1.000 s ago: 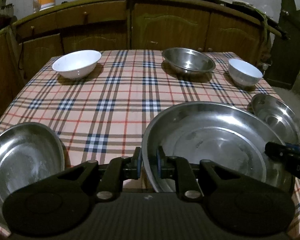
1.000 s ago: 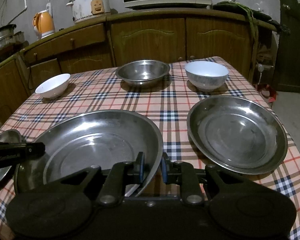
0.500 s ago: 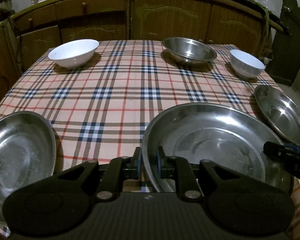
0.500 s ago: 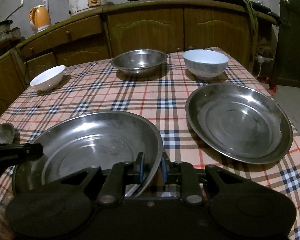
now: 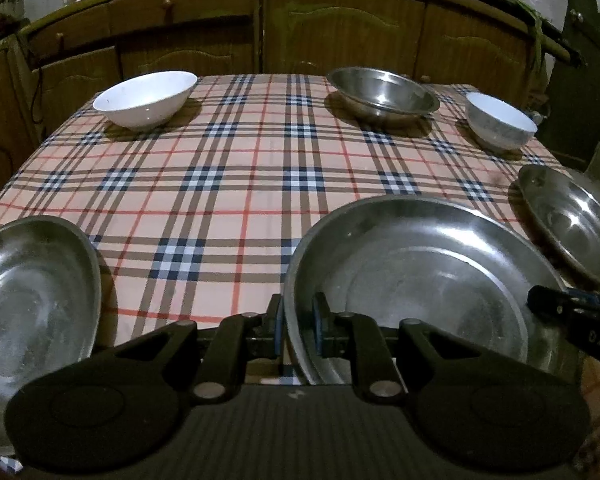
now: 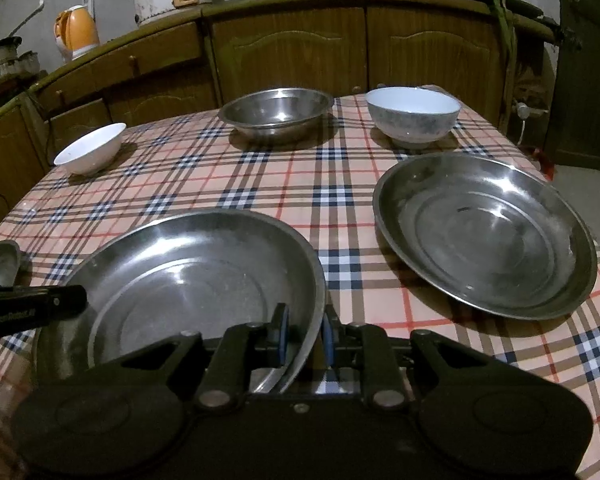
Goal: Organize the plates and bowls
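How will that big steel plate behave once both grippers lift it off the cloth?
The big steel plate is probably stiff and won't sag. Its polished rim looks slick, so it may slip between the pads of the left gripper and right gripper, each clamped on an opposite edge. Wide and shallow, it would likely tilt if one side rises first.

We see large plate [image 5: 428,276]: shiny scuffed metal | tablecloth [image 5: 228,168]: matt checked cloth | cabinets [image 6: 292,48]: dull wood

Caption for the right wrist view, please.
Both grippers, right and left, clamp the large steel plate by opposite rims over the plaid tablecloth.
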